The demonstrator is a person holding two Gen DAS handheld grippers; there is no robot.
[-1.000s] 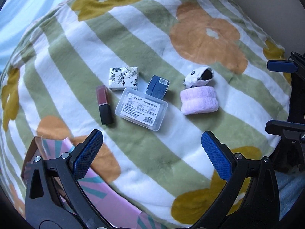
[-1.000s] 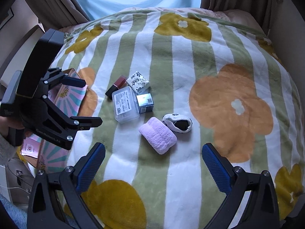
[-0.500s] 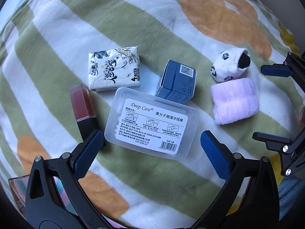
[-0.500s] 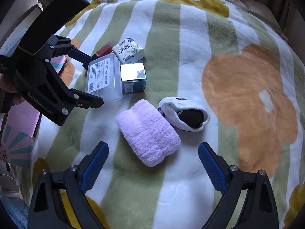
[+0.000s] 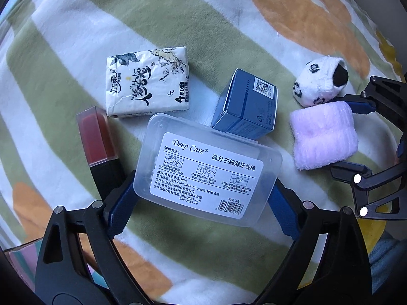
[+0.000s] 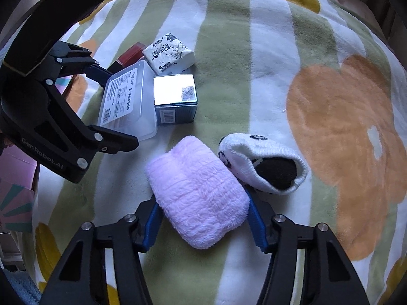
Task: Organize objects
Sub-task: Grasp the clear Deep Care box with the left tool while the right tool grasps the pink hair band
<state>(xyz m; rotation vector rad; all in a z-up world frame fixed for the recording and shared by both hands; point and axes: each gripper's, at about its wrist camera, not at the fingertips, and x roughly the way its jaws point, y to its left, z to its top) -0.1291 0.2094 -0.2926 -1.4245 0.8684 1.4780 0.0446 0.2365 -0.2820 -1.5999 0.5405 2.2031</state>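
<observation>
A clear plastic floss-pick box (image 5: 208, 175) lies on the striped blanket, between the fingers of my left gripper (image 5: 201, 190), which touch its two short ends. The box also shows in the right wrist view (image 6: 127, 101). A folded pink towel (image 6: 198, 190) lies between the fingers of my right gripper (image 6: 203, 211), which press its sides; it also shows in the left wrist view (image 5: 323, 137). Beside them lie a tissue pack (image 5: 147, 89), a blue carton (image 5: 244, 106), a red lipstick (image 5: 96, 139) and a rolled panda sock (image 6: 264, 165).
A floral green-striped blanket (image 6: 279, 50) covers the bed. A pink patterned box (image 6: 15, 193) sits at the bed's left edge, behind my left gripper. Curtains hang at the far side.
Both grippers have moved down and forward to the items. The left fingers have closed in around the floss box, the right fingers around the pink towel.
</observation>
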